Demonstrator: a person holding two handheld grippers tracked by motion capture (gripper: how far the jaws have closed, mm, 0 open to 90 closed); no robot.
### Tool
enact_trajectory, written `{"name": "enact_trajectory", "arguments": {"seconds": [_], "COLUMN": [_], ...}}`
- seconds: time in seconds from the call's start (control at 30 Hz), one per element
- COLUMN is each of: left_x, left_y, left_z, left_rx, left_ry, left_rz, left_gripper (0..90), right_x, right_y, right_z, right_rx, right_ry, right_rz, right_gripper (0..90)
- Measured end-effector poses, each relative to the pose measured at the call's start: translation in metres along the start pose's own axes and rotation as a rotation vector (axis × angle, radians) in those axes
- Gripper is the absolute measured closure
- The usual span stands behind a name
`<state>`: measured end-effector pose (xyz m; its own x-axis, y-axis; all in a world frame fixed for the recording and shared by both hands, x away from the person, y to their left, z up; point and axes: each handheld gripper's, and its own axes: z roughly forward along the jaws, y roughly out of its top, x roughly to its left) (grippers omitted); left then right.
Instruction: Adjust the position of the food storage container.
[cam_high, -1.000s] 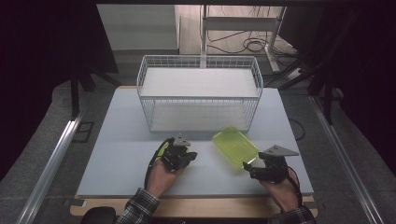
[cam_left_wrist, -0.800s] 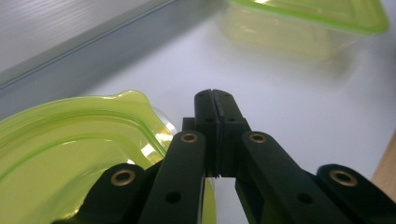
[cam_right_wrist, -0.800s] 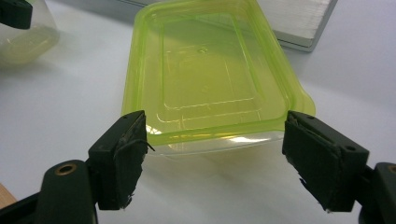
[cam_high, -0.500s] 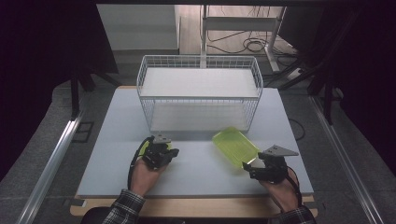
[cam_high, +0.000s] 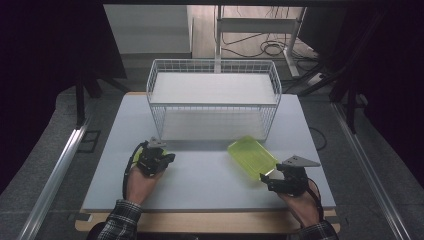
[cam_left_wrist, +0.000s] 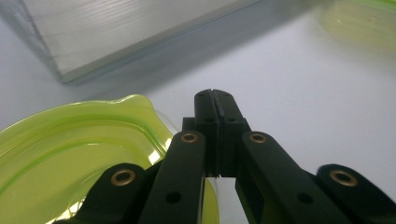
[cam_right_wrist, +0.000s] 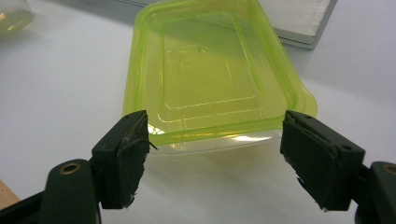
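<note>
We are holding the right gripper (cam_high: 270, 178) low over the table (cam_high: 200, 182), and its jaws are standing wide open. In the right gripper view (cam_right_wrist: 215, 144) the two black jaws are sitting one on each side of the near short end of the green box (cam_right_wrist: 210, 79). They are not pressing on it yet.

The green box (cam_high: 251, 156) is lying flat on the table with its open side up. It is just in front of the right front corner of the wire basket (cam_high: 212, 104).

We are holding the left gripper (cam_high: 162, 159) well apart from it, on the left part of the table. Its jaws (cam_left_wrist: 215, 100) are shut tight. A green lid (cam_left_wrist: 70, 154) is lying right beside and under them. We cannot tell if they are pinching its edge.

We think we are getting ready to grab the box. For the next move, we are thinking the right jaws need to come together on that near end. The plastic looks thin and smooth, so the squeeze should be even, or the box may slide away or tip.
</note>
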<state>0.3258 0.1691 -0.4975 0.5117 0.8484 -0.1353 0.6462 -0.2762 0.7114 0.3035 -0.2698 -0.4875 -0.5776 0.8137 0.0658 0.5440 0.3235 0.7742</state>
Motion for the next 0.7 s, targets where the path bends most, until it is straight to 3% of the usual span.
{"name": "enact_trajectory", "arguments": {"seconds": [0.07,0.13,0.23,0.33,0.5,0.7], "left_x": [0.001,-0.002,-0.015,-0.022,-0.027,-0.038], "left_y": [-0.001,-0.002,-0.002,-0.006,-0.016,-0.020], "left_z": [-0.002,-0.005,-0.010,-0.011,-0.010,-0.008], "left_rx": [-0.012,-0.045,-0.073,-0.089,-0.094,-0.117], "left_ry": [-0.002,-0.029,-0.067,-0.099,-0.146,-0.211], "left_rz": [-0.010,-0.018,0.021,0.035,0.046,0.072], "left_gripper": [90.0,90.0,90.0,89.7,79.8,58.2], "right_x": [-0.001,-0.002,-0.003,-0.005,-0.013,-0.023], "right_y": [0.000,0.000,0.002,0.007,0.016,0.034], "right_z": [0.000,-0.001,-0.003,-0.006,-0.005,0.005], "right_rx": [0.000,0.003,-0.005,-0.012,-0.016,0.008], "right_ry": [-0.001,-0.002,0.003,0.015,0.070,0.034], "right_rz": [0.001,0.000,0.004,0.002,0.013,-0.052], "right_gripper": [25.1,27.1,32.4,42.3,62.8,87.2]}}
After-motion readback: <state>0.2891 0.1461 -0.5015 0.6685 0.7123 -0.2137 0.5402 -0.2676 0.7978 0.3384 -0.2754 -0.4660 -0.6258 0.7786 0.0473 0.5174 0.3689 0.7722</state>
